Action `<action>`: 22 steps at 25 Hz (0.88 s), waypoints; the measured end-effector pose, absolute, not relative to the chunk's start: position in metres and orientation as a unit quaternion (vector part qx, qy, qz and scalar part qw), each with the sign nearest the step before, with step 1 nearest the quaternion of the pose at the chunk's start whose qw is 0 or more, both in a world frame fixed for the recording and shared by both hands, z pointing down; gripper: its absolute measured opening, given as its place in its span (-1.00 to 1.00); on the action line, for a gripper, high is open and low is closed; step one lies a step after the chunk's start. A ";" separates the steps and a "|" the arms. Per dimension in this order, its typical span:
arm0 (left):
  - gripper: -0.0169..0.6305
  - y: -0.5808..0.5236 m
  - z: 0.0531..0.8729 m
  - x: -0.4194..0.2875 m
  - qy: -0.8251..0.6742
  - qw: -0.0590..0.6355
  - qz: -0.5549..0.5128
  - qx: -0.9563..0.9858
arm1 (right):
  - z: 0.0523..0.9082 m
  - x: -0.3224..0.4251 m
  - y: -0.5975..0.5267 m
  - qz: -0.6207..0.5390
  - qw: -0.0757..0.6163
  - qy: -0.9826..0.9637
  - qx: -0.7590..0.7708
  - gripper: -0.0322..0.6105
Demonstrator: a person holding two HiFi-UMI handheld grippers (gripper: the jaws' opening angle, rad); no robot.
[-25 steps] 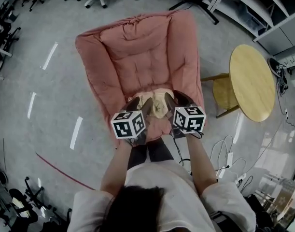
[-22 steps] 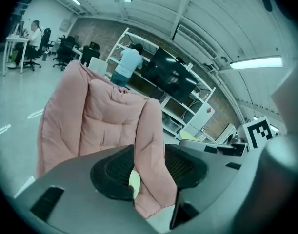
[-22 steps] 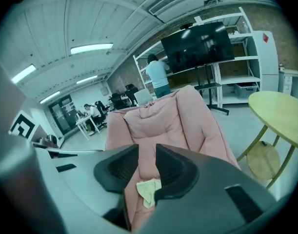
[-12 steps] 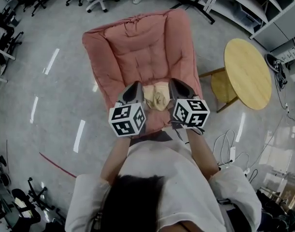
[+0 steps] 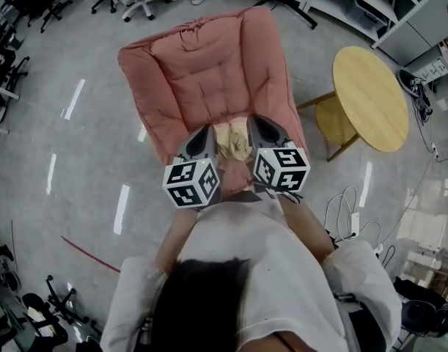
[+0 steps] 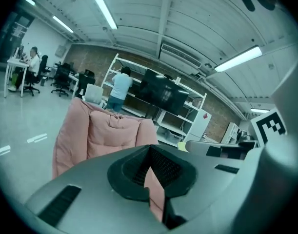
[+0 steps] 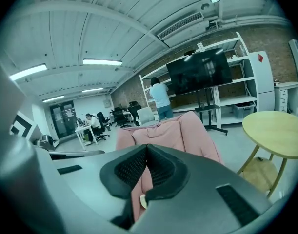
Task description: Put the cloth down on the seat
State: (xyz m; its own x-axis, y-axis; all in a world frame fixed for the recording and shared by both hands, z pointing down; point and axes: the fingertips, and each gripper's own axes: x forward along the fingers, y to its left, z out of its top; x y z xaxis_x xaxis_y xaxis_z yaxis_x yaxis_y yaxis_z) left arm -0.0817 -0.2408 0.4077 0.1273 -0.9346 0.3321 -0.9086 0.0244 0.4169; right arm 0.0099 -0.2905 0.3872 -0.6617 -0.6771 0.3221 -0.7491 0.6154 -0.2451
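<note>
One chair (image 5: 209, 72), one cloth (image 5: 233, 141), one round table (image 5: 370, 97). Two grippers, the left gripper (image 5: 207, 136) and the right gripper (image 5: 253, 125), carry one marker cube each. Three people: one holder (image 5: 260, 270), one stander (image 6: 121, 86) at the shelves, one sitter (image 6: 31, 62) at a desk. One dark screen (image 7: 200, 71).

The person wears a white short-sleeved T-shirt (image 5: 282, 262), loose over torso and shoulders. The grey moulded-plastic left gripper (image 6: 149, 152) and the matching right gripper (image 7: 147, 149) have smooth, rounded shells with dark oblong slots. Each carries a white cube with black square markers (image 5: 192, 184), and black rubber pads with a fine dotted texture (image 6: 166, 167) line the jaws
</note>
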 end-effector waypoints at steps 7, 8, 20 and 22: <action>-0.87 -0.242 0.415 -0.080 -0.670 0.271 -0.004 0.691 | 0.394 0.003 -0.284 0.174 0.107 -0.891 0.405 -0.82; -0.87 -0.243 0.418 -0.079 -0.670 0.274 0.001 0.690 | 0.393 0.002 -0.283 0.168 0.108 -0.893 0.404 -0.82; -0.87 -0.242 0.425 -0.073 -0.662 0.257 0.037 0.703 | 0.407 0.016 -0.282 0.161 0.127 -0.886 0.416 -0.82; -0.87 -0.242 0.427 -0.070 -0.658 0.254 0.043 0.707 | 0.409 0.016 -0.281 0.160 0.129 -0.886 0.415 -0.82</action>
State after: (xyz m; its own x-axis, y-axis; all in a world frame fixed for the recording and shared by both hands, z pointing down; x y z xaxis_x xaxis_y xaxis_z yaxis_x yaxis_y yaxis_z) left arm -0.0697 -0.2415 0.4266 0.1301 -0.9090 0.3959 -0.9530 -0.0046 0.3028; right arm 0.0160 -0.2811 0.4089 -0.6226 -0.6946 0.3605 -0.7767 0.6048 -0.1760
